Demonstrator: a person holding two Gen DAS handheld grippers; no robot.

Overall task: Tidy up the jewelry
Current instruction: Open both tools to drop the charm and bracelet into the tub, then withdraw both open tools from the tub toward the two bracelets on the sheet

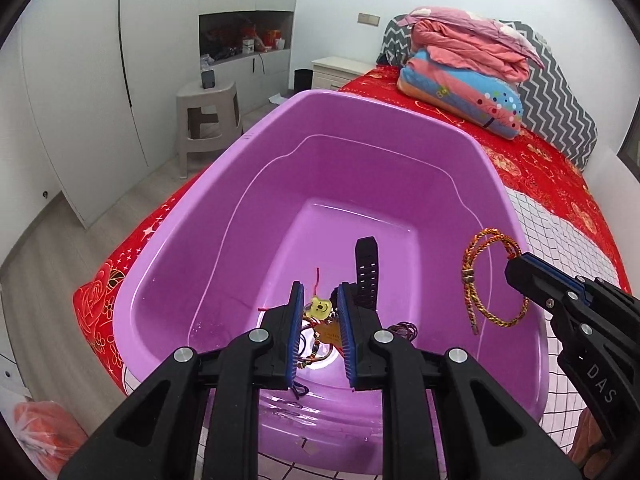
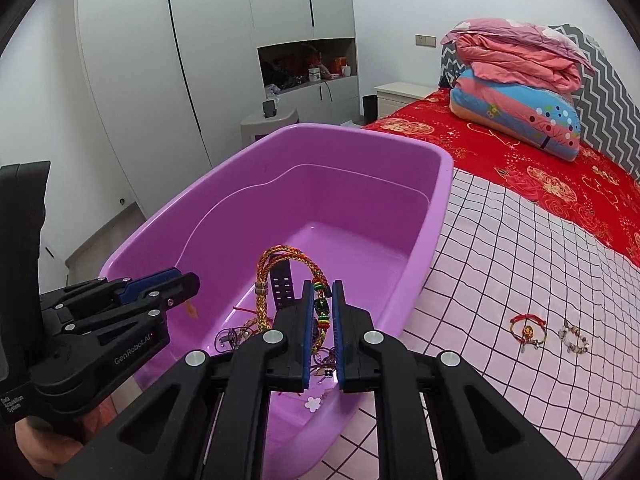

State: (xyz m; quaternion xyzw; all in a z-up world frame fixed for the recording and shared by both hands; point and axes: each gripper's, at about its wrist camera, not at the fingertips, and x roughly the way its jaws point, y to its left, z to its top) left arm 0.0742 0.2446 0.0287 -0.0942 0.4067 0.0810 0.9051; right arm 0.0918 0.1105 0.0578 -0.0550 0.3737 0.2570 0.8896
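- The right tongs (image 2: 322, 320) are pinched nearly shut on a braided orange cord bracelet (image 1: 490, 280), which dangles over the near right part of the purple tub (image 1: 192, 240) on the bed (image 2: 540, 260); it looks light and limp, so a grip on the cord itself suits it.
- The left tongs (image 1: 320, 320) hang over the tub's jewelry pile (image 1: 320, 332) with a narrow gap; whether they hold anything I cannot tell.
- Two beaded bracelets (image 2: 528, 330) lie on the bed, right of the tub.

Gold-red braided bracelet (image 1: 494, 280) dangling above purple tub (image 1: 192, 240).
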